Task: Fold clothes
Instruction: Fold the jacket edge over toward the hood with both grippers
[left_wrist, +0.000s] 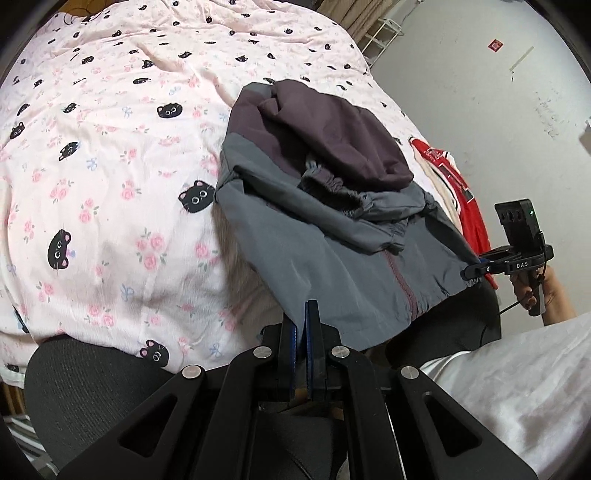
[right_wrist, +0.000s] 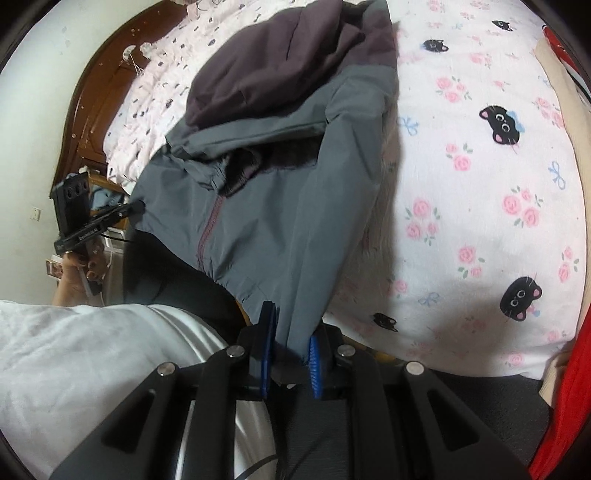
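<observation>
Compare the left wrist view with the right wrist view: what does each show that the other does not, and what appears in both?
Only the left wrist view shows the white wire rack by the wall and the red sticker.

Only the right wrist view shows the brown wooden headboard and the white wall socket.

Both show the grey and purple hooded jacket on the pink cat-print bedsheet, the red garment, and both grippers' jaws gripping the jacket hem.

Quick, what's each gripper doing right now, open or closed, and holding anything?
Left gripper: closed, fingers pinching the hem of the grey jacket.
Right gripper: fingers part-closed on the jacket's other hem corner, cloth between them.
</observation>
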